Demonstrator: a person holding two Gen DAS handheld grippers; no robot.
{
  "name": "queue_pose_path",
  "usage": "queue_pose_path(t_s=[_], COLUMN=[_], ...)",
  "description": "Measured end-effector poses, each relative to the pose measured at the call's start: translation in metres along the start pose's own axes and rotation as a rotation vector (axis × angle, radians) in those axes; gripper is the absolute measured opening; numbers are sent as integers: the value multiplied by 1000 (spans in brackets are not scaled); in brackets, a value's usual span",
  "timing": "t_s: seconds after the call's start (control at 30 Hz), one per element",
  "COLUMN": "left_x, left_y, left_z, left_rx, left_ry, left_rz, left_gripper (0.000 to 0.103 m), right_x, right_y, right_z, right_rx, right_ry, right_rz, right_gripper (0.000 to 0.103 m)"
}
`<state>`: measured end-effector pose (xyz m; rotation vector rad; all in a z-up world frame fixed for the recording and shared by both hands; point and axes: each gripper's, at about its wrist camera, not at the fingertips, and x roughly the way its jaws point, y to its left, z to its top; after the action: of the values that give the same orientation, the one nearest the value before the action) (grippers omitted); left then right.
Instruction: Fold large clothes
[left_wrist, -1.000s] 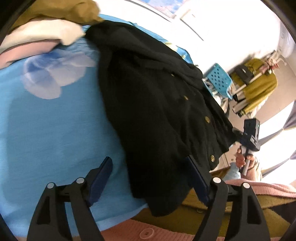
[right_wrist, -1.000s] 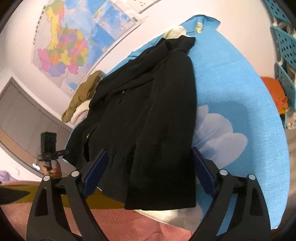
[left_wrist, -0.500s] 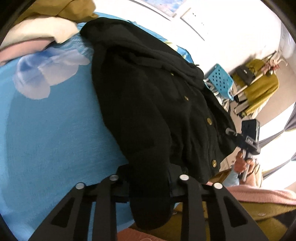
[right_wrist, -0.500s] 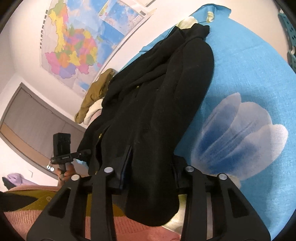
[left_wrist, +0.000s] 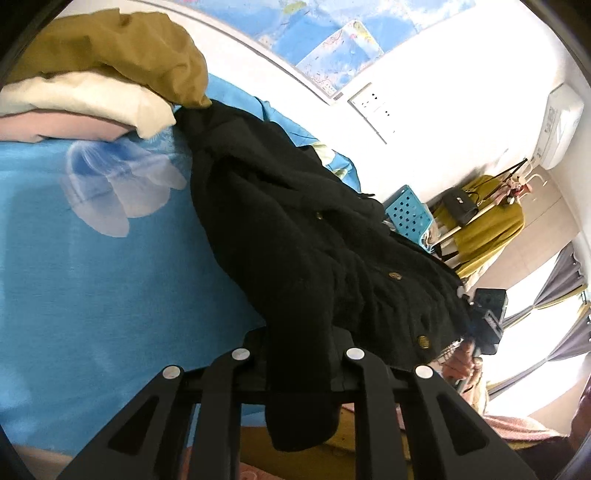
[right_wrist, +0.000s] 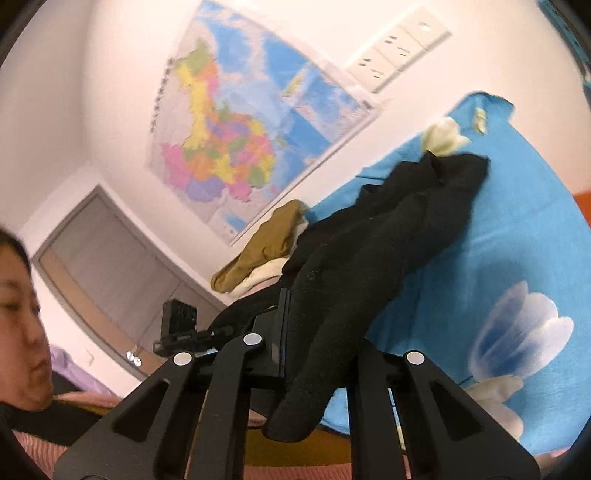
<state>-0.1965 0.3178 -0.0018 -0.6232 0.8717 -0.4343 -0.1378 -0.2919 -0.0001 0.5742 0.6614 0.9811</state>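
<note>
Both claws, left (left_wrist: 299, 350) and right (right_wrist: 317, 347), pinch the black coat (left_wrist: 295, 236) on the blue sheet (left_wrist: 92, 277).

Readable text: none could be made out.
Wall map (right_wrist: 236, 147): its lettering was too blurred to read.
Handbag (left_wrist: 460, 208): its small white mark was illegible.

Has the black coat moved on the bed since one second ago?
Yes. The black coat has been lifted at its near end: in the right wrist view it now rises off the blue sheet, toward the wall map.
</note>
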Motion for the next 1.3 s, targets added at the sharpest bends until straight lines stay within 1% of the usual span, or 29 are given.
queue_pose_path(t_s=[0.03, 0.07, 0.1, 0.13, 0.2, 0.23, 0.27, 0.3, 0.33, 0.37, 0.4, 0.43, 0.47, 0.5, 0.53, 0.57, 0.6, 0.63, 0.67, 0.73, 0.8, 0.9, 0.97, 1.03, 1.07, 1.2, 1.27, 1.3], left_x=[2, 5, 12, 20, 33, 38, 40, 39, 38, 39, 40, 41, 42, 44, 47, 49, 48, 44, 40, 24, 14, 3, -1, -4, -6, -10, -9, -9], left_y=[3, 7, 13, 20, 30, 34, 35, 33, 31, 28, 23, 18, 14, 10, 8, 9, 8, 7, 9, 10, 7, -3, -9, -15, -16, -31, -40, -43], left_z=[-3, -5, -9, -13, -19, -22, -23, -24, -24, -23, -24, -25, -26, -27, -28, -29, -28, -26, -25, -19, -13, 1, 10, 22, 26, 53, 67, 74], left_rx=[1, 8, 6, -8, -18, -22, -18, -1, 8, 20, 46, 74, 90, 100, 88, 75, 73, 67, 52, 18, 13, 17, 18, 3, 5, 41, 58, 68], left_ry=[16, 33, 60, 90, 137, 154, 160, 154, 158, 162, 169, 172, 176, 186, 207, 210, 198, 179, 168, 126, 100, 72, 57, 49, 44, 19, 19, 17], left_rz=[13, 38, 60, 71, 102, 101, 97, 82, 69, 69, 76, 92, 98, 93, 70, 61, 68, 68, 51, 1, -10, -22, -38, -64, -74, -57, -50, -41], left_gripper=[16, 19, 23, 23, 31, 32, 37, 46, 51, 57, 61, 61, 61, 43, 25, 14, 11, 10, 10, 10, 9, 9, 9, 9, 9, 9, 9, 9], right_x=[0, 3, 6, 10, 13, 13, 11, 11, 11, 11, 11, 12, 12, 14, 16, 15, 15, 12, 8, 2, 0, 1, 4, 7, 8, 21, 28, 31], right_y=[-5, -10, -15, -23, -32, -37, -40, -42, -45, -45, -47, -48, -50, -51, -53, -54, -54, -54, -54, -49, -43, -33, -29, -30, -29, -25, -24, -26], right_z=[-2, -5, -8, -14, -22, -26, -30, -32, -35, -37, -40, -41, -44, -45, -48, -50, -51, -50, -48, -40, -31, -8, 8, 24, 34, 65, 78, 86], right_rx=[7, 13, 25, 46, 71, 85, 94, 101, 106, 107, 112, 113, 116, 123, 132, 134, 133, 139, 152, 153, 146, 133, 127, 147, 143, 134, 119, 136], right_ry=[19, 40, 53, 78, 102, 110, 111, 113, 125, 132, 144, 156, 166, 174, 187, 192, 192, 183, 162, 130, 108, 77, 58, 39, 25, 12, 9, 5], right_rz=[-14, -49, -65, -75, -103, -100, -101, -106, -112, -118, -125, -126, -127, -127, -121, -124, -126, -106, -82, -62, -50, -12, -6, 11, 3, 2, -3, -2], right_gripper=[9, 9, 9, 9, 9, 10, 10, 10, 11, 11, 13, 16, 16, 16, 16, 16, 14, 12, 12, 11, 11, 11, 11, 11, 11, 11, 11, 11])
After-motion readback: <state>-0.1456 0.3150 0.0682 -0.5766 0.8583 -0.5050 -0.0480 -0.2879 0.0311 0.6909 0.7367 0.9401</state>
